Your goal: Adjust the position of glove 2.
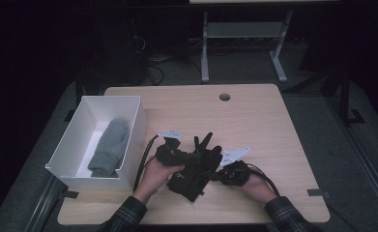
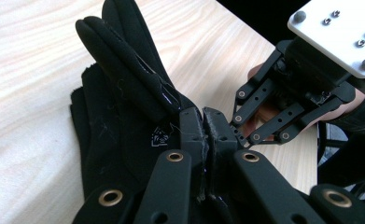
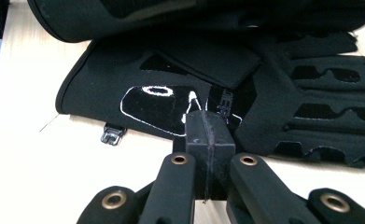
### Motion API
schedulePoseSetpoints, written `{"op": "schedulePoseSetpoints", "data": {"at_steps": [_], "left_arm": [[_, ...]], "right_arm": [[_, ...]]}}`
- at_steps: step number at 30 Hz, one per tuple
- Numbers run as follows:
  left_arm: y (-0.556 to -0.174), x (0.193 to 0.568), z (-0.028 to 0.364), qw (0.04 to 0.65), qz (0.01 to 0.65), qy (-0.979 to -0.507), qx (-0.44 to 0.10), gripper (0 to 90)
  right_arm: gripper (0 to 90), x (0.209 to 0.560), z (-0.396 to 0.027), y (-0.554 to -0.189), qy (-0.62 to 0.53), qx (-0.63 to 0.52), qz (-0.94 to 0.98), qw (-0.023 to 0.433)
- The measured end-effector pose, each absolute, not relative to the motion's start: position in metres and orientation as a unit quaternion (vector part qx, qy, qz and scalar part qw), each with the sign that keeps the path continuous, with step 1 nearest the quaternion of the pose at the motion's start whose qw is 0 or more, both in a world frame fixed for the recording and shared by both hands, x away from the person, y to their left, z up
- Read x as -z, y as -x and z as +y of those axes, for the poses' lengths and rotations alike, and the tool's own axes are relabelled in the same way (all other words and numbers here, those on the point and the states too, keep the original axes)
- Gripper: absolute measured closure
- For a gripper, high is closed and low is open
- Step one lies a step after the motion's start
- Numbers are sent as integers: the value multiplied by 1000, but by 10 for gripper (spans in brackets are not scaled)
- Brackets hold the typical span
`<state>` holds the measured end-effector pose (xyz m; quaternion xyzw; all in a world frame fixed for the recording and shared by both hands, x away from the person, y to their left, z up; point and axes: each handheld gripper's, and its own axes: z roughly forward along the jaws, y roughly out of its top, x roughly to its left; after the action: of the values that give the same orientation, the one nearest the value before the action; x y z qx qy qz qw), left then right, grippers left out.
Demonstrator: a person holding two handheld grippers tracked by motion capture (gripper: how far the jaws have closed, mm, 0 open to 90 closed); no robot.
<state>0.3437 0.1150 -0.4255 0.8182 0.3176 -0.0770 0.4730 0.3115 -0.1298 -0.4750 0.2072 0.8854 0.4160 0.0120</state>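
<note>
Black gloves: a pair of dark gloves lay on the tabletop near the middle of its near edge, between the two hands.
Long axis: in the high view the heap ran slantwise, cuff end toward the near edge, fingers toward the far edge and a little toward the right.
Glove fingers: several stood up off the wood and pointed at the far edge; in the left gripper view two of them rose pressed together as one ridge.
Lower glove: it lay flat, its cuff with a white-outlined logo patch toward the left of the right gripper view, its fingers stretched to that view's right.
Upper glove: it lay across the top of that same view, over the lower one.
Left tongs: clenched, with black glove cloth pinched between the pads at the base of the raised fingers.
Right tongs: clenched pad to pad, tips just at the edge of the lower glove; whether any cloth was caught could not be told.
White box: it stood open at the left edge of the tabletop, well apart from the gloves.
Grey mitten: it lay inside the box, long axis near to far.
</note>
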Motion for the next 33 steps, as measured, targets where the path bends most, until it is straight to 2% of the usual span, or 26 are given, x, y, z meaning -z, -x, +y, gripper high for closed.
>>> {"op": "schedulePoseSetpoints", "data": {"at_steps": [10, 17, 24, 27, 30, 32, 33], "left_arm": [[-343, 437, 107, 452, 320, -828, 84, 865], [-341, 439, 102, 452, 318, -830, 78, 738], [-339, 435, 104, 463, 309, -827, 82, 812], [-334, 435, 104, 454, 300, -835, 83, 883], [-324, 438, 100, 445, 293, -842, 86, 894], [-317, 442, 96, 433, 288, -849, 91, 894], [-314, 444, 94, 424, 283, -855, 90, 894]], "right_arm": [[900, 475, -122, -312, -208, -416, 885, 12], [900, 473, -127, -312, -210, -416, 885, 18], [900, 469, -148, -318, -232, -422, 876, 32], [900, 468, -157, -320, -243, -419, 874, 38], [794, 469, -166, -322, -261, -414, 871, 47], [663, 468, -175, -324, -281, -416, 863, 58], [639, 468, -178, -325, -285, -416, 861, 66]]}}
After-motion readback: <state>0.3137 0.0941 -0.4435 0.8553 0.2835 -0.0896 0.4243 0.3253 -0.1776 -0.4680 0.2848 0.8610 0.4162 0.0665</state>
